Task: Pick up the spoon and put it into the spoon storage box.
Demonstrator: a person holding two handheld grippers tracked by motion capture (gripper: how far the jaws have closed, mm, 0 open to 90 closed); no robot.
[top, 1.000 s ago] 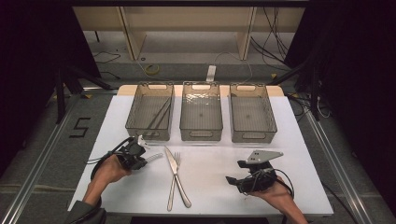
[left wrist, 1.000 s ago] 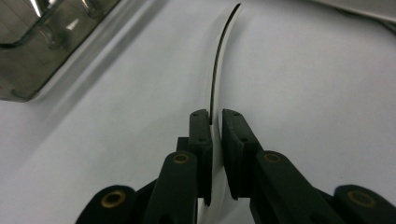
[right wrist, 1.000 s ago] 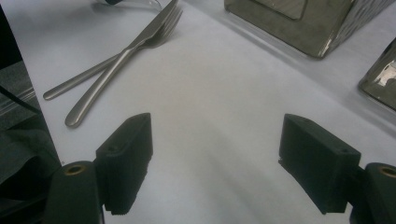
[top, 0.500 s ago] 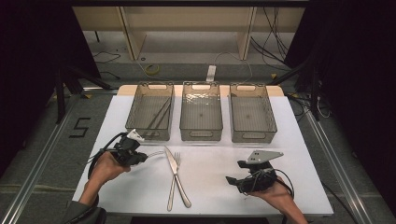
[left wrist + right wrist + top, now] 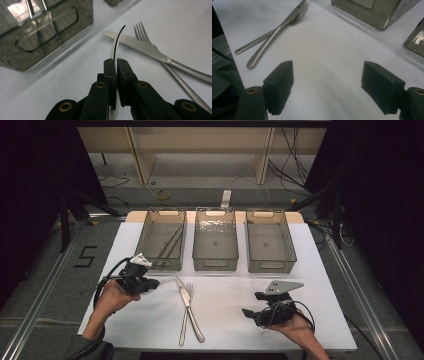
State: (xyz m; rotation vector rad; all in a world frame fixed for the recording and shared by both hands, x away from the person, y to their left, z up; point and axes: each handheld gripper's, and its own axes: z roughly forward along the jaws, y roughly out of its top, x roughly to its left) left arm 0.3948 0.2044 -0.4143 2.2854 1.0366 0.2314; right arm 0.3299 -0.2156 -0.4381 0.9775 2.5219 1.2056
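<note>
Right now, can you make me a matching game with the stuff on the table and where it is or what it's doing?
Things:
1. left gripper
2. right gripper
3. knife
4. left bin

States:
a. jaws wide apart, nothing between them
b. lies crossed with the fork on the white table
c. shut on a thin curved white utensil
d. has long thin metal pieces lying inside

Pairs: 1-c, 2-a, 3-b, 4-d
</note>
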